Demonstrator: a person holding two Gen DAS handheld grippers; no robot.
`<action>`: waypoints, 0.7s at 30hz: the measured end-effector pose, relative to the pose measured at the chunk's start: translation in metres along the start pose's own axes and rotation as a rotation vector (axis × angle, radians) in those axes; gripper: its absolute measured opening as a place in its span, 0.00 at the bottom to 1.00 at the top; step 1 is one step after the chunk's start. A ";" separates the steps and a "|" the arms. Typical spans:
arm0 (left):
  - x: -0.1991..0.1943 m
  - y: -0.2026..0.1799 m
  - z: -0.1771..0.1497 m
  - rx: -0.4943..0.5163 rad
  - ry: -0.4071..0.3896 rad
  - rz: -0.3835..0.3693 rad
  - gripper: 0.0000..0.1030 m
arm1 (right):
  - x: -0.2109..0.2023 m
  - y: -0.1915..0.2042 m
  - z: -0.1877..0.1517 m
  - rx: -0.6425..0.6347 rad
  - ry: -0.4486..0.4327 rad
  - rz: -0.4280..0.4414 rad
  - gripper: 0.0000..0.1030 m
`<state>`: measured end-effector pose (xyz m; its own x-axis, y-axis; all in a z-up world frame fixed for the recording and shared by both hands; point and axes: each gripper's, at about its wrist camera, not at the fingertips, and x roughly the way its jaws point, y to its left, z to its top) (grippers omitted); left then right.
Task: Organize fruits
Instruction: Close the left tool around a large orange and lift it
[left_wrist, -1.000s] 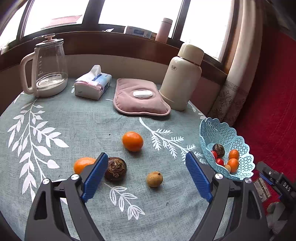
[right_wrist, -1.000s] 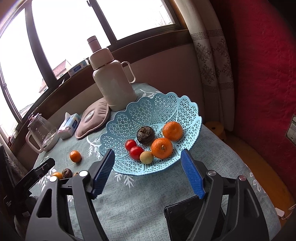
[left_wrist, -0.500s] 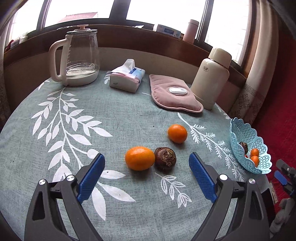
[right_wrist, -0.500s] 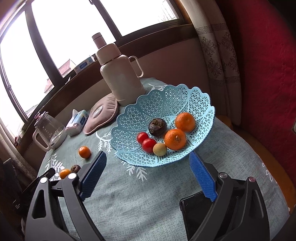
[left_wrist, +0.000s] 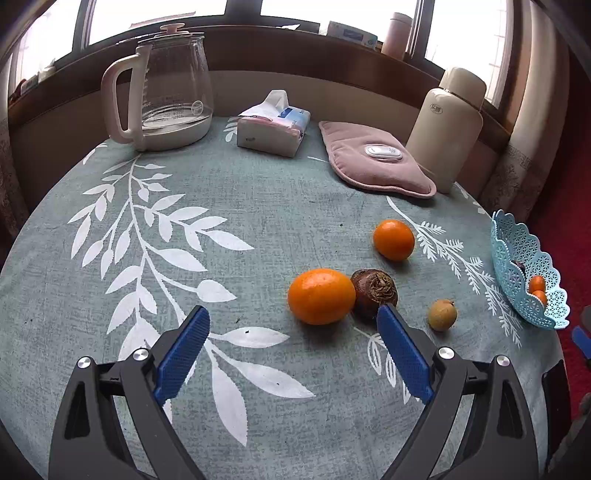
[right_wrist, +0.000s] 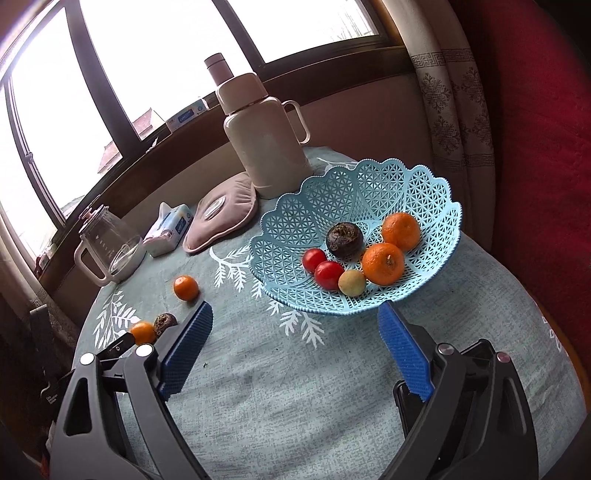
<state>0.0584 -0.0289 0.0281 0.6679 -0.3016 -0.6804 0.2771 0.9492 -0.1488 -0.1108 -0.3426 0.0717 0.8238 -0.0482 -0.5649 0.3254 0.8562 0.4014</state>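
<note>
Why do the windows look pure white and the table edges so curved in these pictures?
Left wrist view: the window behind the kettle is blown out by daylight, and the fisheye lens bows the table. Right wrist view: the panes glare white too, the basket stays sharp, and the frame's corners darken.

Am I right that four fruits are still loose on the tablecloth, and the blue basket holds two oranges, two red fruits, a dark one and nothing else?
Nearly. The blue basket also holds a small pale yellow-green fruit, lying in front of the two red fruits and the oranges; the right wrist view shows it. The rest is right.
</note>
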 end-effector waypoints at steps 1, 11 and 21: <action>0.002 0.000 0.001 0.000 0.005 0.000 0.89 | 0.001 0.001 -0.001 -0.002 0.003 0.002 0.90; 0.019 -0.011 0.010 0.026 0.026 0.002 0.83 | 0.006 0.014 -0.007 -0.032 0.021 0.013 0.90; 0.032 -0.011 0.012 0.008 0.049 -0.034 0.60 | 0.014 0.021 -0.011 -0.044 0.040 0.019 0.90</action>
<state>0.0847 -0.0499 0.0166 0.6240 -0.3284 -0.7091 0.3047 0.9378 -0.1662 -0.0973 -0.3201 0.0643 0.8100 -0.0115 -0.5864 0.2879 0.8788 0.3805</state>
